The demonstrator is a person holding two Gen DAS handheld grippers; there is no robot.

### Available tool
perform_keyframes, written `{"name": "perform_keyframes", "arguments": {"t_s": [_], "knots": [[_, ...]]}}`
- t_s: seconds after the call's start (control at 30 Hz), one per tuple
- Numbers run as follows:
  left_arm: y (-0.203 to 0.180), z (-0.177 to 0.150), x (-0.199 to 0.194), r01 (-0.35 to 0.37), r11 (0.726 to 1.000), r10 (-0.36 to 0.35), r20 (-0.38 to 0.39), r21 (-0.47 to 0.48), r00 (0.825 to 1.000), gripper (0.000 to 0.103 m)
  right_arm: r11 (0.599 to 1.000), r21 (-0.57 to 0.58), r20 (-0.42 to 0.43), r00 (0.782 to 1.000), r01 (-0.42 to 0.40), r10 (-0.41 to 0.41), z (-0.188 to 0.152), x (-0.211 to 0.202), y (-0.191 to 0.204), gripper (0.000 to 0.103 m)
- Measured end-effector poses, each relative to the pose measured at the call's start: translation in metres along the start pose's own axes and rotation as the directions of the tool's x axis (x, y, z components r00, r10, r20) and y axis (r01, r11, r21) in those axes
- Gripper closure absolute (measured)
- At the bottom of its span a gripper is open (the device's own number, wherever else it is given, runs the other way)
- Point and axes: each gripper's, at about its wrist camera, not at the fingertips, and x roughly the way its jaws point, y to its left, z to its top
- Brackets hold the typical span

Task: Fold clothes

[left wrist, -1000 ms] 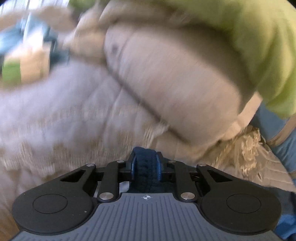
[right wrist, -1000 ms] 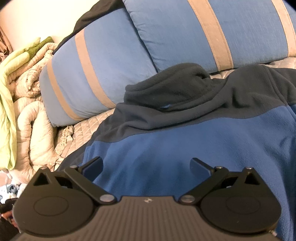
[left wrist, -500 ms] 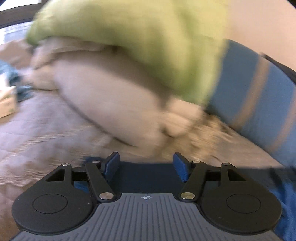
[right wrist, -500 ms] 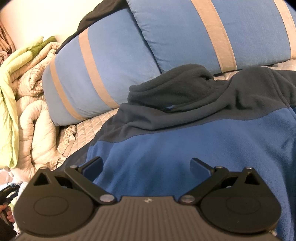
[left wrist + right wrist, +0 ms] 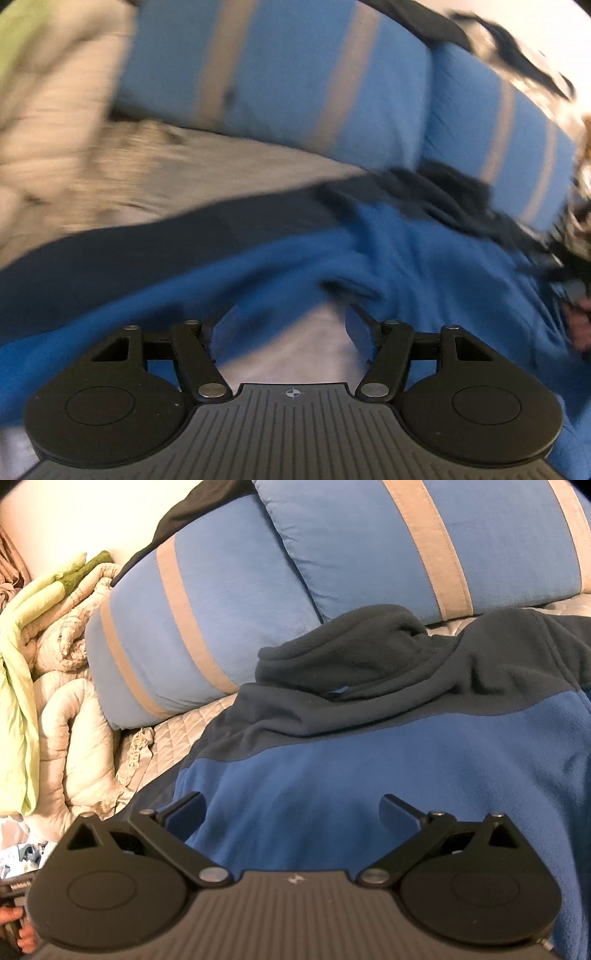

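Lay spread on the quilted bed [image 5: 173,734]: blue fleece jacket [image 5: 369,775], dark navy collar and shoulders toward the two blue striped pillows [image 5: 207,627]. Hovered low over the jacket's blue body: right tongs [image 5: 291,808], jaws wide apart, nothing between them. Hovered over the jacket's edge in a motion-blurred view: left tongs [image 5: 284,332], jaws likewise parted and empty, pale bed cover showing in the gap between them. Rested against the collar from behind: the pillows, leaning on the wall. Crowded the bed's left side just beside the jacket's sleeve edge: a heap of cream bedding [image 5: 70,709] with a lime-green sheet [image 5: 18,664] draped over it. Showed at the right view's lower left corner: fingertips of a hand [image 5: 22,923] on a dark handle. Blurred at the left view's right edge: dark shapes, not identifiable.
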Motion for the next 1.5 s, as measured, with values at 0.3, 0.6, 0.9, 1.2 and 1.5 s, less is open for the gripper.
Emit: {"name": "perform_keyframes", "arguments": {"t_s": [0.3,0.6,0.9,1.2,1.5], "knots": [[-0.046,-0.004,0.063,0.124,0.992,-0.119,-0.111,0.037,0.987,0.07,1.0,0.028,0.0,1.0,-0.008,0.008,0.001,0.001,-0.004,0.0],[-0.079,-0.003,0.058,0.185,0.981,-0.175,-0.148,0.055,0.973,0.085,0.999,0.027,-0.001,1.0,-0.024,0.024,0.004,0.002,-0.004,0.0],[-0.086,-0.001,0.044,0.219,0.969,-0.193,-0.208,0.112,0.959,0.042,0.999,0.028,-0.005,1.0,-0.018,0.018,0.004,0.003,-0.004,0.0],[-0.036,0.037,-0.014,0.122,0.983,-0.114,-0.063,0.14,0.991,0.041,1.0,0.008,-0.005,1.0,-0.025,0.025,0.004,0.001,0.0,0.0],[0.05,0.067,0.003,-0.221,0.971,0.216,0.059,0.087,0.975,0.042,1.0,-0.011,0.009,1.0,-0.024,0.024,0.004,-0.004,0.003,0.0]]}}
